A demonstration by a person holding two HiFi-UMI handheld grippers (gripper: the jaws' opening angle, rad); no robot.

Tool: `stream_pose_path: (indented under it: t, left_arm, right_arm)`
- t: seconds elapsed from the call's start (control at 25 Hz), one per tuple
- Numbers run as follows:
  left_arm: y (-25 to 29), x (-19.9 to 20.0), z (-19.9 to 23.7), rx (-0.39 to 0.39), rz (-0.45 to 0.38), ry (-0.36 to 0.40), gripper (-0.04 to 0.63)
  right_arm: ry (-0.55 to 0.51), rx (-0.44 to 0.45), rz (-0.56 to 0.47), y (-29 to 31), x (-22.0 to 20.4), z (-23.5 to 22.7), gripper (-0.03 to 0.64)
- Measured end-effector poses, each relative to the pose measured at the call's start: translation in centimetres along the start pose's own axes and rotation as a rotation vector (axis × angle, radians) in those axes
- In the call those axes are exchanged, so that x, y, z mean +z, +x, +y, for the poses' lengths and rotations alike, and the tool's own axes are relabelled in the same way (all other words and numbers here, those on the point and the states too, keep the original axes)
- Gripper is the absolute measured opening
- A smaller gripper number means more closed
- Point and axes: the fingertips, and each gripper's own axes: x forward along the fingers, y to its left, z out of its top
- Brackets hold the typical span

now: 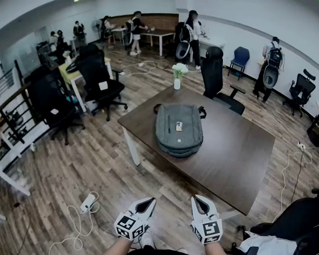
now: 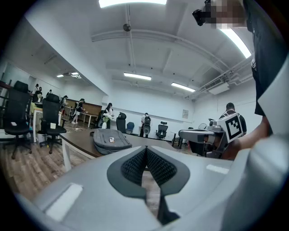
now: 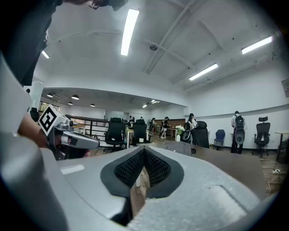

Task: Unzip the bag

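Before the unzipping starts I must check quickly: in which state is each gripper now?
Left gripper: closed, holding nothing.
Right gripper: closed, holding nothing.

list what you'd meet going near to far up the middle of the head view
left hand-held gripper and right hand-held gripper → table → grey bag → vase of flowers → far desk
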Motion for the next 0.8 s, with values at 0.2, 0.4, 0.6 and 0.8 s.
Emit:
stream_pose_path:
  t: [0.2, 0.4, 0.6, 0.8]
  left_arm:
    - [0.0, -0.3, -1.2, -0.018, 0.013, 0.021, 0.017]
    - [-0.5, -0.6, -0.6, -0.012, 0.015, 0.008, 0.017]
    - [-0.6, -0.5, 1.4, -0.013, 0.011, 0.016, 0.017]
    - [-0.8, 0.1, 4.6, -0.023, 0.007, 0.029, 0.017]
  right_arm:
    - [0.008, -0.002, 0.005, -0.7, -0.3, 0.0, 0.002]
    - [0.009, -0.004, 0.020, -0.5, -0.3, 0.8, 0.002]
    - [0.019, -0.021, 0.022, 1.2, -0.6, 1.1, 0.002]
    - [0.032, -0.024, 0.025, 4.0, -0.6, 2.2, 0.003]
